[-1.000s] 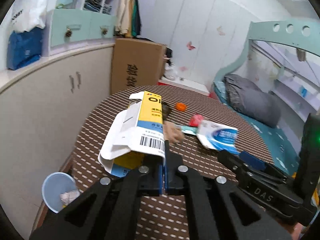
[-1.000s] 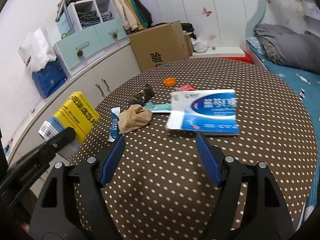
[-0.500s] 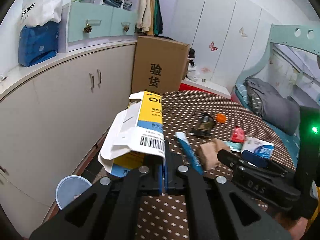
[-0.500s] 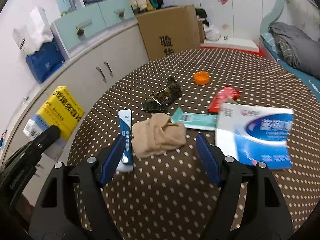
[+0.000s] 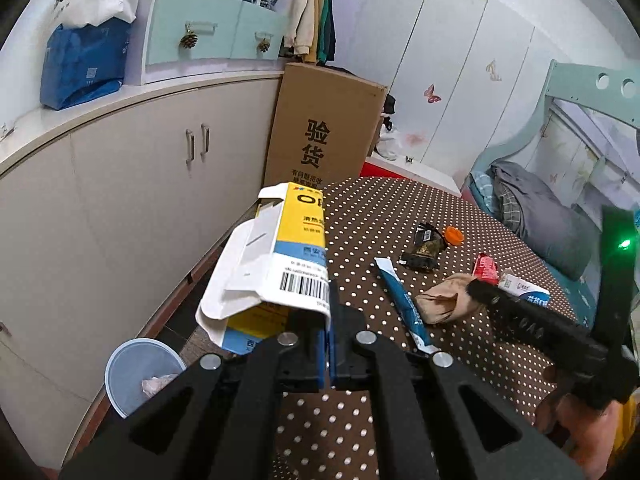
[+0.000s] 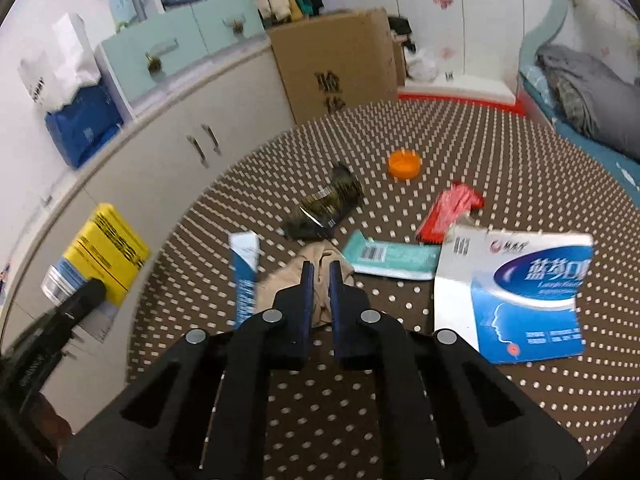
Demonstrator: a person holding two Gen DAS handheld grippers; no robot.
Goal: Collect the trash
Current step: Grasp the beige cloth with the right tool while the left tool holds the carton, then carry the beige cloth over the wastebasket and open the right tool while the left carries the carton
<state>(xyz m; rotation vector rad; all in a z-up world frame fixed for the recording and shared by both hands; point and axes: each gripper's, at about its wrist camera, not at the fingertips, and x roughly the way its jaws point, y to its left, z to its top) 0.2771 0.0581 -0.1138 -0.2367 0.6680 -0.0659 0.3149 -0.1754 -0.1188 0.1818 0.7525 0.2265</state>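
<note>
While the left tongs [image 5: 327,364] stay clamped on the yellow carton [image 5: 294,256], the right tongs [image 6: 320,280] have just pinched the tan rag [image 6: 280,284] on the surface [image 6: 500,152], so lifting toward the bin [image 5: 132,372] seems next.

I count two cartons: a yellow one [image 5: 298,256] in my left tool, a blue one [image 6: 516,296] right of my right tool. Ahead lie one orange cap [image 6: 404,165] and three wrappers.

Brown polka-dot desk [image 6: 500,420]: orange cap [image 6: 404,165], dark wrapper [image 6: 326,208], red wrapper [image 6: 448,213], teal packet [image 6: 390,257], blue-white box [image 6: 516,296], blue sachet [image 6: 245,276], beige cloth [image 5: 444,300].
</note>
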